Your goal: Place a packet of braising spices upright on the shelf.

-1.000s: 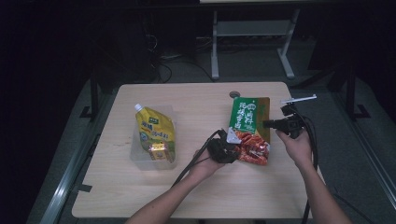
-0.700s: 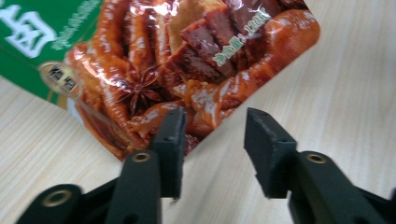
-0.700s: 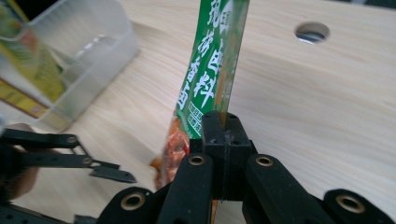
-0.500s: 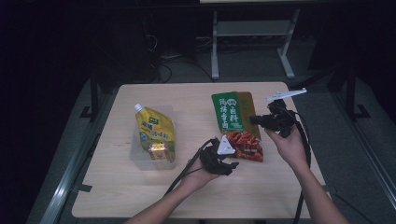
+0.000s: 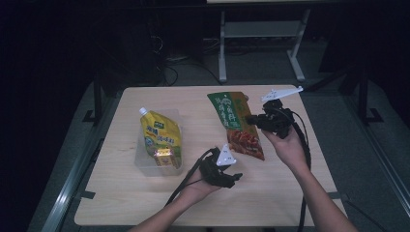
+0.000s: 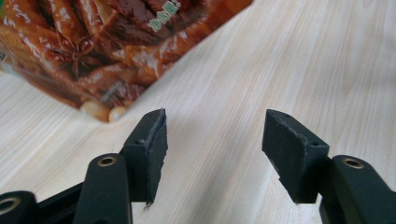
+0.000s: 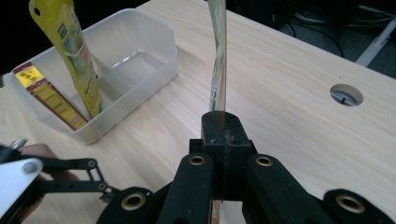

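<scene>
Green-and-red snack pouch (image 5: 238, 126) hanging edge-on above the table (image 5: 300, 193), right of centre, well apart from the bin at the left. Going from the left in the high view: clear plastic bin (image 5: 145, 166) sitting on the tabletop, holding a yellow spouted pouch (image 5: 161, 137) standing upright and a small yellow-and-red box (image 5: 164, 155) leaning at its front. In the right gripper view, bin (image 7: 154, 42) showing 2 compartments, with the yellow spouted pouch (image 7: 74, 46) and the small box (image 7: 49, 95) sharing the nearer 1. Next, left gripper (image 5: 232, 178) resting low over the table near the front edge, just below the snack pouch's lower corner; in the left gripper view, left gripper (image 6: 212, 140) showing its 2 black pads standing apart, having just been opening, with bare wood between them and the pouch's printed bottom (image 6: 93, 46) lying beyond, not touching. Further right, right gripper (image 5: 251, 118) pinching the snack pouch by its right edge, lifted clear of the wood; in the right gripper view, right gripper (image 7: 222, 135) pressing together on the thin edge of the pouch (image 7: 218, 60), rising straight up from the pads. Round cable hole (image 7: 346, 94) showing in the tabletop at the far right.
</scene>
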`<state>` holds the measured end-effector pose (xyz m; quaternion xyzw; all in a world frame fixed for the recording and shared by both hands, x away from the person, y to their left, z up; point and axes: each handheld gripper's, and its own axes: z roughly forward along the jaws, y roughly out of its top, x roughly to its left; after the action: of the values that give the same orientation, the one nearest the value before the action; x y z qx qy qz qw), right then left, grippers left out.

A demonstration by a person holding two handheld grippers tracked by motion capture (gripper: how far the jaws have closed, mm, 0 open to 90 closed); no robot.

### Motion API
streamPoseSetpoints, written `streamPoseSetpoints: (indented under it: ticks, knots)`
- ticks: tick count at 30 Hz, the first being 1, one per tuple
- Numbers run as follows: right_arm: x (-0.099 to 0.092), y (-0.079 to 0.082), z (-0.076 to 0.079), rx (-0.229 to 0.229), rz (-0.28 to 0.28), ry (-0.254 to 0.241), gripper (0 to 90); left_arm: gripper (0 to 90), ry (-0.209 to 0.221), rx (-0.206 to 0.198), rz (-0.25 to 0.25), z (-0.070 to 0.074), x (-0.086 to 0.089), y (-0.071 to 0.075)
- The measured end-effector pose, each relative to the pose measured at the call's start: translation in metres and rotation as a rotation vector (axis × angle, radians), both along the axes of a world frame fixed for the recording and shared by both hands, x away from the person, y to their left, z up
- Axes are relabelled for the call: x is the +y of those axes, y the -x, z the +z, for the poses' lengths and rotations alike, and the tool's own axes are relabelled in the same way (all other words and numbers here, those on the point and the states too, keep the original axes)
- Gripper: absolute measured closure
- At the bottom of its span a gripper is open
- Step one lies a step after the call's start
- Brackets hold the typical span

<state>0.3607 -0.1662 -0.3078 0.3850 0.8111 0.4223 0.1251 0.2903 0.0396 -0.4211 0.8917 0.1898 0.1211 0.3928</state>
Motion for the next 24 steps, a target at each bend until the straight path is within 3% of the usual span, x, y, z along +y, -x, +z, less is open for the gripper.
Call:
streamPoseSetpoints:
  ticks: [10,15,24]
  knots:
    - [0.013,-0.007,0.005,-0.025,0.008,-0.007,90.0,35.5,0.006,0.015,-0.007,-0.006,0.009,0.009]
    - [0.021,-0.007,0.008,-0.062,0.017,-0.043,90.0,35.2,0.019,0.022,0.009,-0.009,0.018,0.011]
    - [0.034,-0.009,0.013,-0.114,0.049,-0.063,90.0,34.7,0.045,0.039,0.016,-0.010,0.032,0.019]
